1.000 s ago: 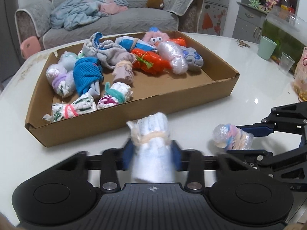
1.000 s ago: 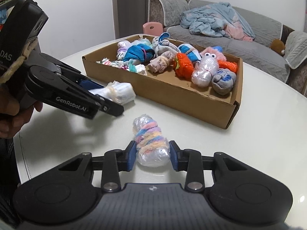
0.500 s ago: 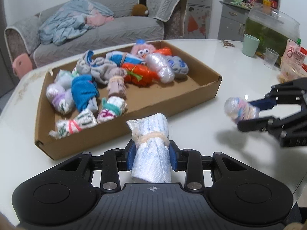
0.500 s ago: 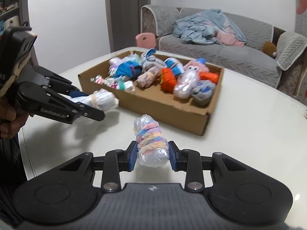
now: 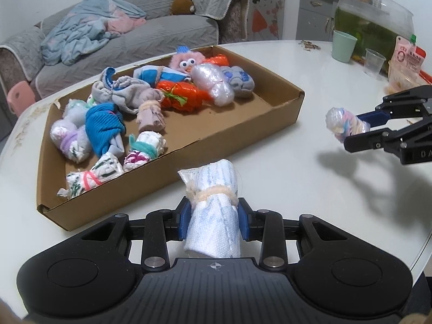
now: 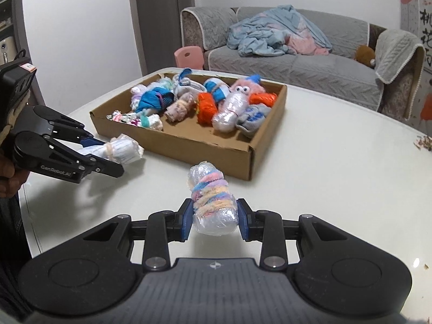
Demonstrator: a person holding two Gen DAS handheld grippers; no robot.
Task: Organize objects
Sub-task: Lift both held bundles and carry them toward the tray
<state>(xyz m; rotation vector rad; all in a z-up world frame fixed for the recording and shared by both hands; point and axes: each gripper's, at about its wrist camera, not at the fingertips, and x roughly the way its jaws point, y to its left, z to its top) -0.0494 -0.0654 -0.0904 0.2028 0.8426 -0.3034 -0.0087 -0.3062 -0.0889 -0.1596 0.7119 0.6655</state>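
My left gripper (image 5: 213,222) is shut on a white-and-blue rolled bundle (image 5: 212,210) tied with a cream band, held above the white table just in front of the cardboard box (image 5: 243,135). In the right wrist view the same left gripper (image 6: 108,159) and its bundle (image 6: 124,149) hang at the left, near the box's near-left corner (image 6: 93,117). My right gripper (image 6: 215,222) is shut on a clear-wrapped bundle with pastel yarn (image 6: 212,199), raised over the table to the right of the box. The left wrist view shows it (image 5: 344,125) at the far right. The box holds several wrapped sock bundles.
A green cup (image 5: 343,46), a clear plastic cup (image 5: 374,62), a fish tank (image 5: 372,24) and snack packets (image 5: 407,64) stand at the table's far right. A grey sofa (image 6: 297,64) with a blue blanket lies behind. A person's hand (image 6: 8,172) grips the left tool.
The right gripper has lifted its pastel bundle off the table and drawn away to the right of the box. The left gripper has rolled a little, still holding its bundle.
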